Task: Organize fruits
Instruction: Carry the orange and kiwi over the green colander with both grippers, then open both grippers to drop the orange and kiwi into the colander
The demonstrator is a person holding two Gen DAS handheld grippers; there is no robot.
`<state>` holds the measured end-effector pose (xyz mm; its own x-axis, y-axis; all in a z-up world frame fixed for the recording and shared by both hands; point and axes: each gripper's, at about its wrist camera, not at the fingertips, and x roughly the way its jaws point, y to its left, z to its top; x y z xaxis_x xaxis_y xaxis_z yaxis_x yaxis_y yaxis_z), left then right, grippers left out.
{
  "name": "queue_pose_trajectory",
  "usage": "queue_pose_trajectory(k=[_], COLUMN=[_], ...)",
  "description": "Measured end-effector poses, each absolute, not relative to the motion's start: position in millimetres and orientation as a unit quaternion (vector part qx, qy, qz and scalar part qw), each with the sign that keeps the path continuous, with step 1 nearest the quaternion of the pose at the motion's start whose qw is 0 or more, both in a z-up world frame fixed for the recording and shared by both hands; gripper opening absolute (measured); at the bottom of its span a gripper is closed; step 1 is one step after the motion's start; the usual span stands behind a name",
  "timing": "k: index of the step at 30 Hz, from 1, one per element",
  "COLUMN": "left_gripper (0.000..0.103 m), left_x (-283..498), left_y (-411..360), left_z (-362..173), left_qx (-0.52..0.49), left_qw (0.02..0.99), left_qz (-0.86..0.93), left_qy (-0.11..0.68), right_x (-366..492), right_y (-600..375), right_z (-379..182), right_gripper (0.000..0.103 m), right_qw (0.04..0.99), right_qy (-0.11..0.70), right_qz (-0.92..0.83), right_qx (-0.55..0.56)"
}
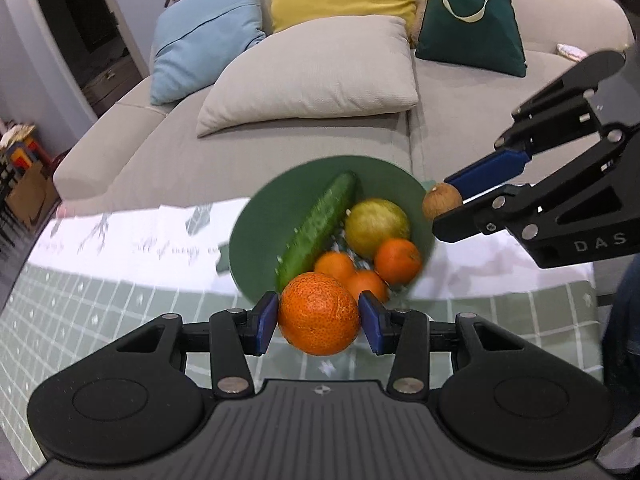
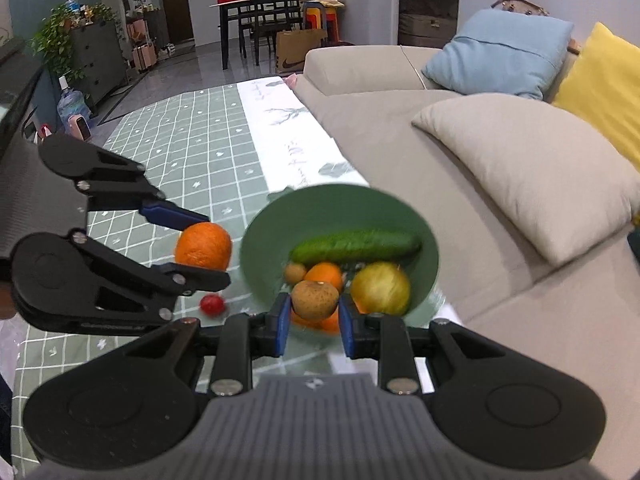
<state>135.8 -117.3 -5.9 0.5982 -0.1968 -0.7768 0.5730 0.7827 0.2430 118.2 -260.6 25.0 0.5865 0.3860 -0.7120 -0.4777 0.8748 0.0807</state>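
Currently, the large orange (image 1: 319, 314) was clamped in the left gripper (image 1: 319, 322) near the green bowl (image 1: 256, 216); the right gripper (image 2: 314, 312) pinched a small brown fruit (image 2: 315, 299) above it. Early release could roll fruit off the table (image 2: 192, 148). Only the right wrist view showed a red tomato (image 2: 211, 304).

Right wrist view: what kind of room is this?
Likely a home living room open to a dining area: a beige sofa with cushions, a low table under a green checked cloth, and a dining table with chairs behind.
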Motion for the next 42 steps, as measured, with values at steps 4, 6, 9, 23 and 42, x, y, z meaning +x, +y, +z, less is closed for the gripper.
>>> queue_pose_trajectory(k=[4, 6, 9, 23, 42], left_gripper=[0.05, 0.05, 0.05, 0.05, 0.061], left_x=[159, 170, 183, 210, 220], left_y=[-126, -129, -133, -141, -136], left_z=[-14, -21, -29, -72, -81], left_qx=[0.273, 0.289, 0.308, 0.352, 0.341], left_qw=[0.846, 0.839, 0.83, 0.792, 0.794], left_qz=[-0.231, -0.232, -0.234, -0.245, -0.221], left_qy=[0.395, 0.398, 0.401, 0.434, 0.452], right_x=[147, 161, 180, 219, 224], right_y=[-259, -257, -255, -224, -210], right_z=[22, 18, 8, -42, -65], right_gripper=[0.021, 0.021, 0.021, 0.022, 0.025], right_qw=[0.886, 0.884, 0.881, 0.844, 0.823], right_qy=[0.381, 0.383, 0.389, 0.402, 0.418], right_qz=[0.253, 0.254, 0.255, 0.321, 0.336], right_qx=[-0.075, -0.08, -0.085, -0.148, -0.185])
